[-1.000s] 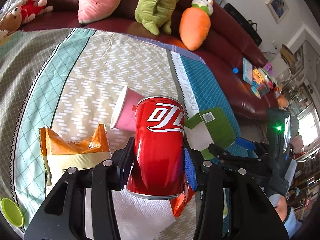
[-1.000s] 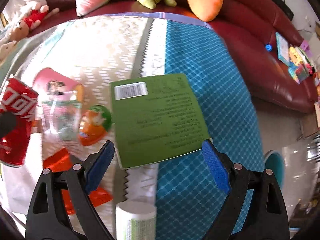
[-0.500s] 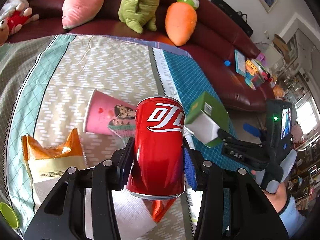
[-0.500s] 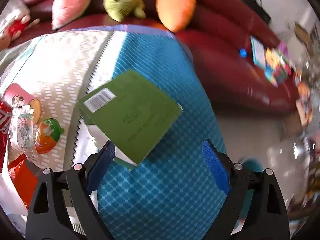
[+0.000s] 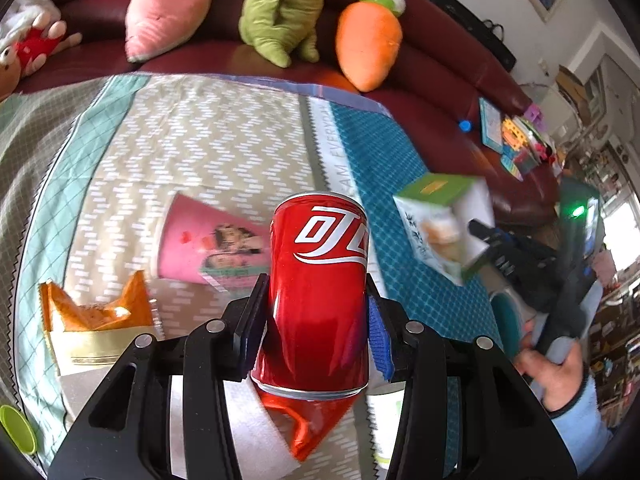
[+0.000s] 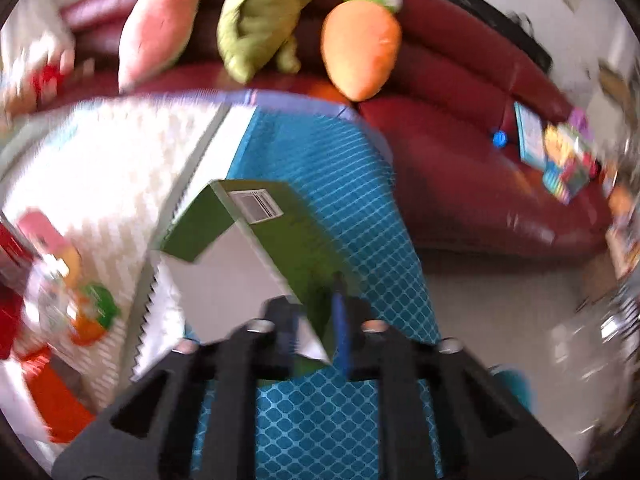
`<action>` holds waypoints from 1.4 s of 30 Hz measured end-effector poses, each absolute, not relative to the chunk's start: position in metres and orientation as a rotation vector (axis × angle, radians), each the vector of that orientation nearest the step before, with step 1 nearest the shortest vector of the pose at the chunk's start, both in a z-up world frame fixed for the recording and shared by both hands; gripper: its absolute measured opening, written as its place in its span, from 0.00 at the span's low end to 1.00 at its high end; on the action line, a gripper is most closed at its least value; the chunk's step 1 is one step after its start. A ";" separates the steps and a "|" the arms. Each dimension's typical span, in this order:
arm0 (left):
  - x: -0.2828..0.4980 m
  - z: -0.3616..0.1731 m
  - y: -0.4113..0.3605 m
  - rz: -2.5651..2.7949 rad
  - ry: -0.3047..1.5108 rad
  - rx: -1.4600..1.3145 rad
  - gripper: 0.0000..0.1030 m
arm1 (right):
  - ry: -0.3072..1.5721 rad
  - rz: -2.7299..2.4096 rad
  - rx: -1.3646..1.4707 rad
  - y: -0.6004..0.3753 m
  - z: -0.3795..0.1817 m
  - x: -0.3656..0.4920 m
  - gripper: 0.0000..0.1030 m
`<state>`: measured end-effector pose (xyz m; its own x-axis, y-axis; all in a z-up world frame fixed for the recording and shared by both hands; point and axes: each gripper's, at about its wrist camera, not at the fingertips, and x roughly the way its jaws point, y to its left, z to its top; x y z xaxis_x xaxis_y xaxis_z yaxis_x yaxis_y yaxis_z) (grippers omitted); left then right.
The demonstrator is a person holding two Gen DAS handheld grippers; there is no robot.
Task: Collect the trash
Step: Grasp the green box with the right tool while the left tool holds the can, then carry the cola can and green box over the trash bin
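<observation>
- the left gripper [image 5: 318, 320] is clamped on a red aluminium drink can with white lettering [image 5: 320, 280], its two pads pressed against the can's sides; the can stands roughly upright and is lifted above the patterned tablecloth [image 5: 192, 152].
- the right gripper [image 6: 316, 320] has its fingers drawn narrow, pinching the edge of a green and white cardboard carton [image 6: 260, 248]; in the left wrist view the same carton [image 5: 444, 224] hangs tilted in the air over the teal part of the cloth, held off the surface.
- below and behind the can lie a pink paper cup on its side [image 5: 208, 248], an orange and yellow crisp bag torn open [image 5: 96, 320], a white paper napkin [image 5: 248, 440] and a red crumpled wrapper [image 5: 308, 420], all on the cloth.
- the right wrist view is blurred; at its left edge a clear plastic wrapper with orange and green print [image 6: 80, 308] lies near the carton.
- a dark red leather sofa [image 5: 440, 72] runs behind the table, with a pink plush cushion [image 5: 168, 4], a green plush toy [image 5: 280, 8] and an orange carrot plush [image 5: 368, 40] sitting on it.
- a small lime green round lid [image 5: 16, 428] lies at the near left edge.
</observation>
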<state>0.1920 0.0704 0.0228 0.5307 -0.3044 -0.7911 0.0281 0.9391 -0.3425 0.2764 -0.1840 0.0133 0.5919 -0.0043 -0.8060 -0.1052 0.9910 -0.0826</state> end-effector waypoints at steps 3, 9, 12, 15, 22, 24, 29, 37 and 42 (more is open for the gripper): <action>0.193 0.025 0.049 -0.230 0.998 -0.273 0.44 | 0.971 0.047 -0.029 -0.219 0.011 0.274 0.03; 0.198 0.018 0.014 -0.263 1.020 -0.246 0.44 | 1.052 0.100 0.133 -0.252 -0.011 0.272 0.03; 0.201 0.014 0.004 -0.257 1.032 -0.242 0.44 | 1.047 0.145 0.165 -0.254 -0.014 0.274 0.03; 0.206 0.009 -0.004 -0.240 1.047 -0.231 0.44 | 1.040 0.195 0.156 -0.247 -0.018 0.282 0.06; 0.214 -0.002 -0.012 -0.202 1.068 -0.229 0.44 | 1.037 0.238 0.177 -0.242 -0.025 0.290 0.03; 0.217 -0.004 -0.014 -0.194 1.074 -0.224 0.44 | 0.997 0.244 0.190 -0.246 -0.013 0.283 0.02; 0.219 0.000 -0.033 -0.210 1.076 -0.192 0.44 | 0.952 0.232 0.237 -0.275 0.010 0.265 0.02; 0.208 0.017 -0.108 -0.331 1.064 -0.100 0.44 | 0.879 0.065 0.321 -0.387 0.043 0.197 0.02; 0.196 0.022 -0.179 -0.458 1.064 -0.045 0.44 | 0.868 -0.125 0.342 -0.474 0.045 0.143 0.02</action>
